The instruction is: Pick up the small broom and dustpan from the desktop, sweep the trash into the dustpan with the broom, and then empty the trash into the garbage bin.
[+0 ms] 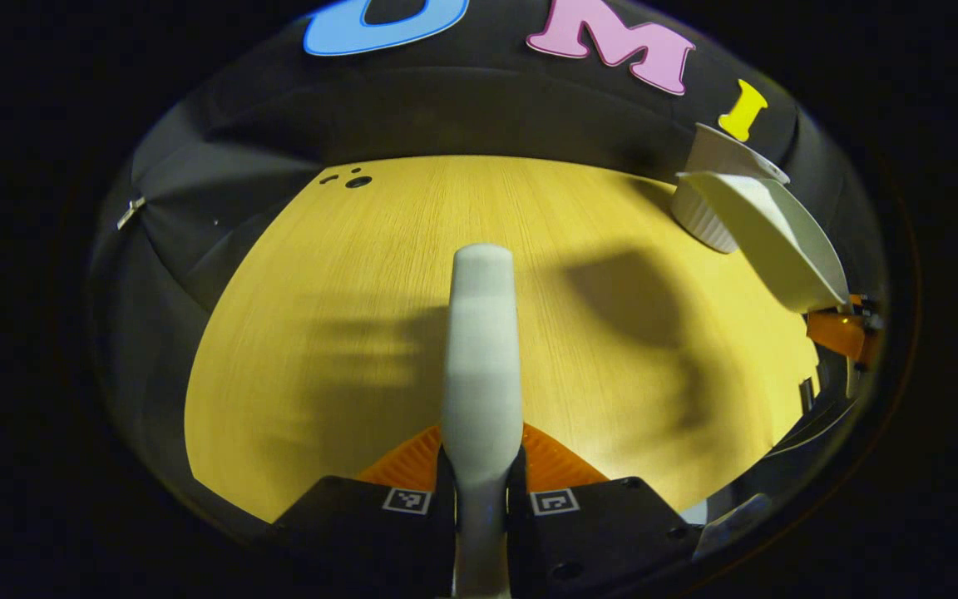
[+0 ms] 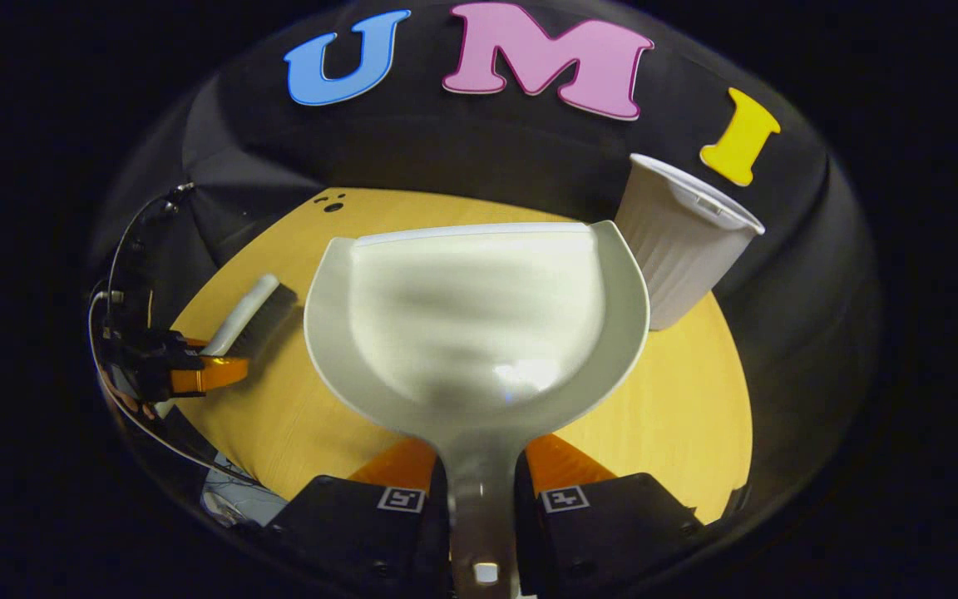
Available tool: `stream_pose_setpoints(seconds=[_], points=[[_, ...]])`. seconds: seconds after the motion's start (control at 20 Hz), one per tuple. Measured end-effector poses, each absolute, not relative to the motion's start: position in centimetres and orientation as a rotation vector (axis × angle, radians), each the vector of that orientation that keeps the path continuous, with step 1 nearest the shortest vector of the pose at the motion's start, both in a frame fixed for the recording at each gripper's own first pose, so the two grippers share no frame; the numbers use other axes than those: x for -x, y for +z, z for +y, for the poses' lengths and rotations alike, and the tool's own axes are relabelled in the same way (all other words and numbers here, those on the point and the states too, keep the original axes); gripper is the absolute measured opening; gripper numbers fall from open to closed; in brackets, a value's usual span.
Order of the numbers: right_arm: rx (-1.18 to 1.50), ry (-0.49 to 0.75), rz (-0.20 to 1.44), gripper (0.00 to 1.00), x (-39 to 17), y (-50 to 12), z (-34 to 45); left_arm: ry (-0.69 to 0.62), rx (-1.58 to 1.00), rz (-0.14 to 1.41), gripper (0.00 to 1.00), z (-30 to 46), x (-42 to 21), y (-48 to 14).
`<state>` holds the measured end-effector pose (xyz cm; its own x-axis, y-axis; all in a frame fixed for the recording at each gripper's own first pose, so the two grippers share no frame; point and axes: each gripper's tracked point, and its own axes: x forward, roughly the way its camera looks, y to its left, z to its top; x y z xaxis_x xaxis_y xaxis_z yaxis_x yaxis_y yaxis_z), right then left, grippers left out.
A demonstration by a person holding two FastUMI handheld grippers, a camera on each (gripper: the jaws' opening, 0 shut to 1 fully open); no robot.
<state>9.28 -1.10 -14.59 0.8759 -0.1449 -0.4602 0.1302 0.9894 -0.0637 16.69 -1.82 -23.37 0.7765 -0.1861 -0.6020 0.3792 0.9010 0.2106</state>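
Observation:
My left gripper is shut on the pale handle of the small broom, which points forward over the wooden desktop. In the right gripper view, my right gripper is shut on the handle of the white dustpan, held above the desk with its scoop facing up and nothing visible in it. The left gripper with the broom appears at the left of that view, its dark bristles hanging down. The dustpan and the right gripper appear at the right of the left gripper view.
A white ribbed garbage bin stands at the desk's back right, just right of the dustpan's lip; the bin sits behind the dustpan in the left gripper view. A few small dark holes mark the desk's far left. Cables hang at the left.

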Motion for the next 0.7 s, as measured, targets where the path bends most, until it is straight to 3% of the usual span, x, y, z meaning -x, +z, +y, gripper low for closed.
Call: stream_pose_setpoints(seconds=[0.45,0.55,0.7], points=[[-0.038,-0.108,0.693,0.36,-13.4,-22.7,-0.4,-0.205,-0.363,0.647,0.30,-2.5,-20.8,-25.3],[-0.038,-0.062,0.762,0.40,-13.6,-24.5,0.6,-0.192,-0.365,0.677,0.30,-2.1,-21.3,-25.7],[-0.044,-0.041,0.807,0.36,-13.8,-25.4,0.7,-0.158,-0.357,0.702,0.30,-2.1,-22.4,-26.7]])
